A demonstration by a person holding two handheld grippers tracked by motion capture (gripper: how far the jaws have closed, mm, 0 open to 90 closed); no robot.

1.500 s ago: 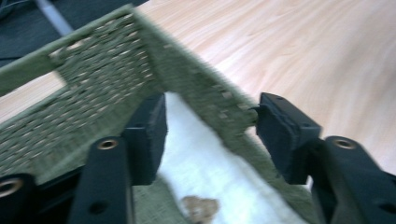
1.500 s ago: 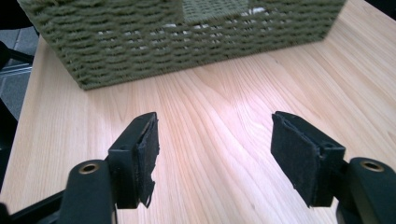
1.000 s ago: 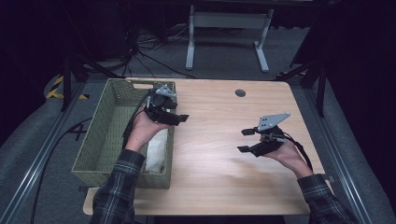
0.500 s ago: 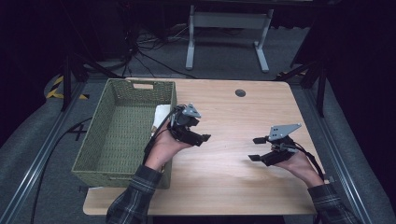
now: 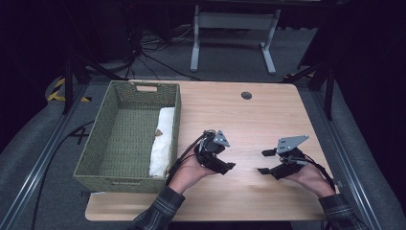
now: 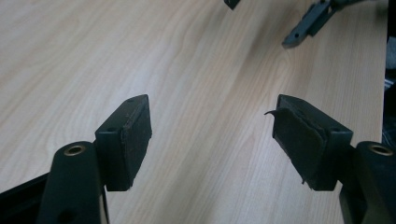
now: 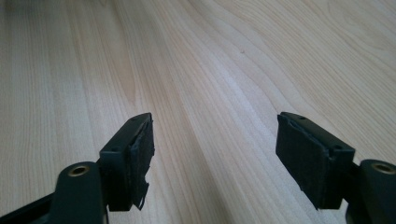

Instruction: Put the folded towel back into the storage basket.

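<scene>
From above, the person's two hands rest low over the wooden surface (image 5: 249, 120), each holding a gripper. The left gripper (image 5: 225, 165) sits just right of the green woven basket (image 5: 127, 96), its jaws apart and holding nothing, pointing toward the right gripper. The right gripper (image 5: 264, 162) is well over on the right half, jaws likewise apart and empty, pointing back to the left. Inside the basket, along its right wall, lies a white rolled cloth (image 5: 162, 139), its long axis running from the near end toward the far end of the basket, with a small brown bit on it that I cannot make out. The cloth lies to the left of and behind the left gripper's jaws, so that hand is far nearer to it; the right hand would have to cross the other hand to reach it.

In the left gripper view, the left gripper (image 6: 212, 130) shows both black pads spread wide over bare wood, the right-hand pad's lining frayed. The tips of the right gripper (image 6: 299, 28) show at the top edge.

In the right gripper view, the right gripper (image 7: 215, 149) also stands open over plain wood grain, nothing between its pads.
</scene>
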